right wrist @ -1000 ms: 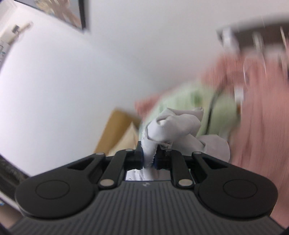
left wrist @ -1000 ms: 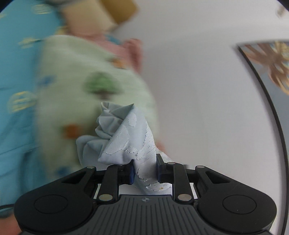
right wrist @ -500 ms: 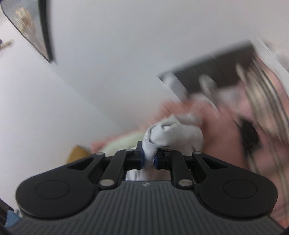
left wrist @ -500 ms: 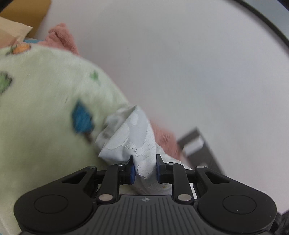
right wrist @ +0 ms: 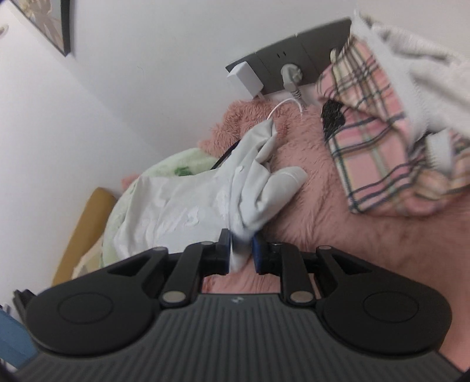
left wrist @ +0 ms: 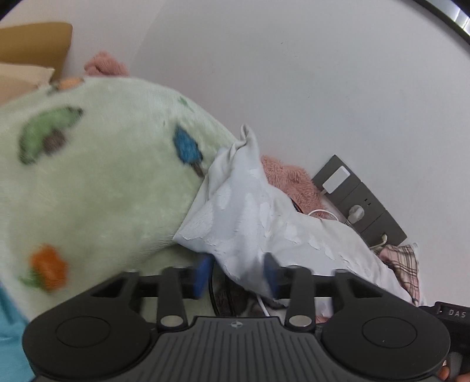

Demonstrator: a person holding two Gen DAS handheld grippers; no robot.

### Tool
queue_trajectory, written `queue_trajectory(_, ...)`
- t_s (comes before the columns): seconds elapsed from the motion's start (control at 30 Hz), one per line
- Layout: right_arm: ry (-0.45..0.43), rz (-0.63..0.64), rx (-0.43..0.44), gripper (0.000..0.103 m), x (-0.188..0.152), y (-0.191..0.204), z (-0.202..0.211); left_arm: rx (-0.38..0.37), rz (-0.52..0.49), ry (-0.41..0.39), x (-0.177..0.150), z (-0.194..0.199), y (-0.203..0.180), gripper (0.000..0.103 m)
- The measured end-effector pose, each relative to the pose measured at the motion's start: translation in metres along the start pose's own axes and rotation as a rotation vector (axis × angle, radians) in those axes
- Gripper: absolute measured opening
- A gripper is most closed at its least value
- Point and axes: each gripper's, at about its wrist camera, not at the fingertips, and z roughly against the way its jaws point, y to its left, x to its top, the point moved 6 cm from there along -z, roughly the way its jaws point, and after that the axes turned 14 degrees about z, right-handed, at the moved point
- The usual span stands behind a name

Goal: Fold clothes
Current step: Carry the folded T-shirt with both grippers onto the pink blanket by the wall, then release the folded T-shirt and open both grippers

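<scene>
both the left gripper [left wrist: 236, 277] and the right gripper [right wrist: 241, 251] are opening, the pale blue garment [left wrist: 252, 211] loose between their fingers.

We see a dark socket strip [right wrist: 293, 58] on the white wall [right wrist: 147, 73], with a white charger [right wrist: 245, 79] plugged in. A picture frame [right wrist: 53, 26] hangs up in the corner.
</scene>
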Motion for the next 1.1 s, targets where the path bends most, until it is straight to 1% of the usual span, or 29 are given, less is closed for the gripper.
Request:
queue_trajectory(0.03, 0.007, 0.018, -0.007, 0.03, 0.002, 0.005, 0.009, 0.001, 0.009, 0.002, 0.001, 0.01, -0.003, 0.062)
queue_trajectory(0.07, 0.014, 0.037, -0.014, 0.038, 0.004, 0.01, 0.017, 0.015, -0.001, -0.011, 0.002, 0.024, -0.009, 0.071)
queue_trajectory(0.1, 0.015, 0.059, -0.004, 0.061, 0.006, 0.018, 0.026, 0.03, -0.014, -0.025, 0.003, 0.038, -0.016, 0.082)
queue_trajectory(0.13, 0.009, 0.082, 0.012, 0.082, 0.007, 0.025, 0.036, 0.044, -0.039, -0.045, 0.004, 0.05, -0.025, 0.086)
queue_trajectory(0.17, 0.004, 0.105, 0.029, 0.085, 0.009, 0.033, 0.046, 0.047, -0.064, -0.06, 0.002, 0.065, -0.036, 0.091)
queue_trajectory(0.2, -0.002, 0.129, 0.046, 0.086, 0.01, 0.041, 0.056, 0.048, -0.089, -0.075, 0.001, 0.081, -0.047, 0.096)
queue_trajectory(0.27, -0.023, 0.177, 0.078, 0.086, 0.012, 0.056, 0.077, 0.055, -0.127, -0.108, -0.002, 0.114, -0.07, 0.101)
queue_trajectory(0.3, -0.04, 0.198, 0.08, 0.085, 0.013, 0.062, 0.088, 0.061, -0.142, -0.127, -0.005, 0.129, -0.078, 0.103)
queue_trajectory(0.47, -0.083, 0.297, 0.049, 0.085, 0.003, 0.082, 0.131, 0.079, -0.25, -0.223, -0.03, 0.198, -0.11, 0.103)
queue_trajectory(0.53, -0.096, 0.334, 0.042, 0.085, -0.004, 0.089, 0.145, 0.078, -0.298, -0.251, -0.045, 0.221, -0.118, 0.103)
queue_trajectory(0.67, -0.128, 0.403, 0.029, 0.085, -0.027, 0.101, 0.168, 0.106, -0.404, -0.314, -0.075, 0.257, -0.125, 0.103)
queue_trajectory(0.8, -0.166, 0.429, 0.047, 0.085, -0.047, 0.112, 0.183, 0.078, -0.443, -0.361, -0.099, 0.276, -0.12, 0.103)
queue_trajectory(0.9, -0.198, 0.446, 0.061, 0.085, -0.059, 0.119, 0.186, 0.091, -0.477, -0.38, -0.109, 0.277, -0.113, 0.103)
queue_trajectory(1.03, -0.231, 0.454, 0.052, 0.085, -0.076, 0.123, 0.183, 0.1, -0.48, -0.407, -0.115, 0.28, -0.1, 0.103)
queue_trajectory(1.1, -0.247, 0.472, 0.051, 0.085, -0.083, 0.126, 0.182, 0.085, -0.442, -0.415, -0.113, 0.282, -0.089, 0.103)
